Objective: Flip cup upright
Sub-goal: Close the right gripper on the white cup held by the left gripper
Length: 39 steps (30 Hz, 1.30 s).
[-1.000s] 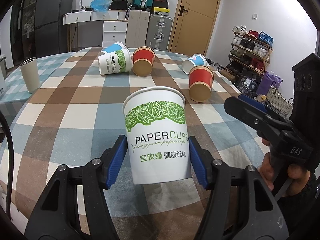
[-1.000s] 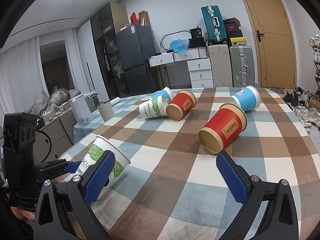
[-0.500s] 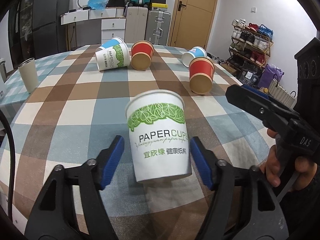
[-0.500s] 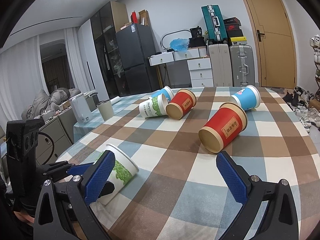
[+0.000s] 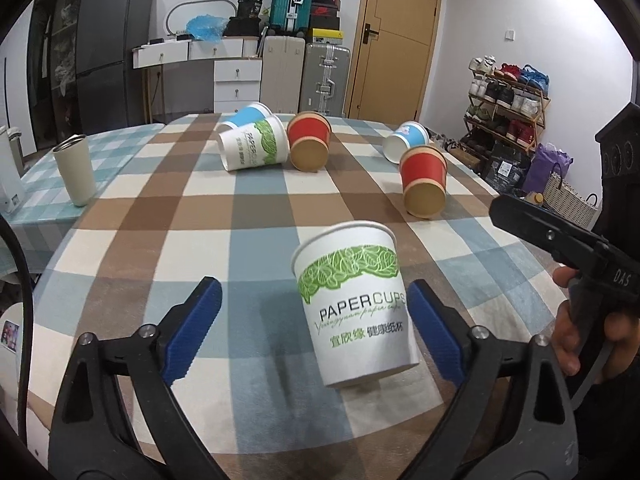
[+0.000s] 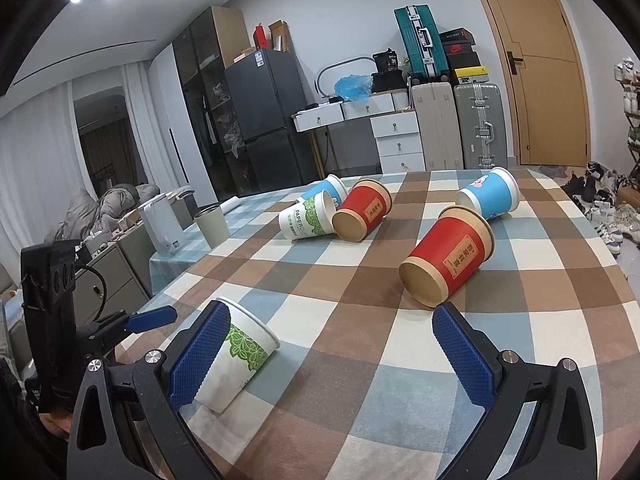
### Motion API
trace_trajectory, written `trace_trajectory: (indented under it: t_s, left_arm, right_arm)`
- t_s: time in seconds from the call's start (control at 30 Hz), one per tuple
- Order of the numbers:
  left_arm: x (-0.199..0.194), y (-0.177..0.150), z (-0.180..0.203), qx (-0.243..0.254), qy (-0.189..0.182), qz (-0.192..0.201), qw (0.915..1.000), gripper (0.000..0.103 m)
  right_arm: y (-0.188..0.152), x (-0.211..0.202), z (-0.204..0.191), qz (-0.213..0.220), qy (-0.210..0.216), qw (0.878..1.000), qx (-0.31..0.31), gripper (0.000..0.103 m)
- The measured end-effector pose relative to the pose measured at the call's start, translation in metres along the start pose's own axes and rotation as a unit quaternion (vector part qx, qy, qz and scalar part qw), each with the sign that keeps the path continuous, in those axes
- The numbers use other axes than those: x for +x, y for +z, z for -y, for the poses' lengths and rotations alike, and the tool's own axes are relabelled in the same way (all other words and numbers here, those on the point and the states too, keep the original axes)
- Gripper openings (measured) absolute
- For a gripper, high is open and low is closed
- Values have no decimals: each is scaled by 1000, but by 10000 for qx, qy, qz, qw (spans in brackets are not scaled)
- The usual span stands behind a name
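Observation:
A white paper cup with green leaves (image 5: 356, 304) stands upright on the checked tablecloth, near the right finger of my left gripper (image 5: 312, 320), which is open and no longer touching it. The cup also shows in the right wrist view (image 6: 236, 356), partly behind that gripper's left finger. My right gripper (image 6: 332, 356) is open and empty above the table. A red cup (image 6: 448, 260) lies on its side ahead of it.
Several more cups lie on their sides farther back: a white-green one (image 5: 254, 147), a red one (image 5: 309, 146), a blue one (image 5: 406, 146) and another blue one (image 6: 490, 200). A beige tumbler (image 5: 75, 170) stands at the left. The table edge (image 5: 516, 208) runs along the right.
My left gripper has opened wider and let go of the white-green cup, which now stands on the table. The gripper has shifted left, so the cup sits off-centre to the right.

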State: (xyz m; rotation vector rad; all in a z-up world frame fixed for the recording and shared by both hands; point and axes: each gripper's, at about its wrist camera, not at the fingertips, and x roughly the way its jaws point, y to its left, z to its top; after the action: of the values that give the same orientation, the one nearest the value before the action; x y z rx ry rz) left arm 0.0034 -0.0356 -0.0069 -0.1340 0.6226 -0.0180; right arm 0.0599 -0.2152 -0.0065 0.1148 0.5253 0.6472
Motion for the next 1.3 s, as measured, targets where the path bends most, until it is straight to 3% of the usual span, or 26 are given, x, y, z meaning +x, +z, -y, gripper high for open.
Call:
trace_trajectory:
  t_s: [0.03, 0.37, 0.67, 1.0, 1.3]
  left_arm:
    - [-2, 2, -5, -36, -43, 54, 10000, 101]
    - [-24, 5, -27, -178, -195, 315, 9992, 102]
    - [-31, 2, -48, -163, -15, 541, 9984, 102]
    - [-13, -6, -54, -35, 125, 544, 9984, 102]
    - [-11, -6, -59, -137, 146, 561, 9982, 102]
  right_arm:
    - [1, 0, -2, -27, -11, 10000, -15, 103]
    - [2, 14, -21, -390, 58, 9992, -81, 103]
    - [4, 40, -36, -992, 217, 9948, 50, 103]
    - [2, 75, -46, -1858, 510, 9804, 412, 103]
    - [0, 101, -45, -2466, 863, 9604, 967, 103]
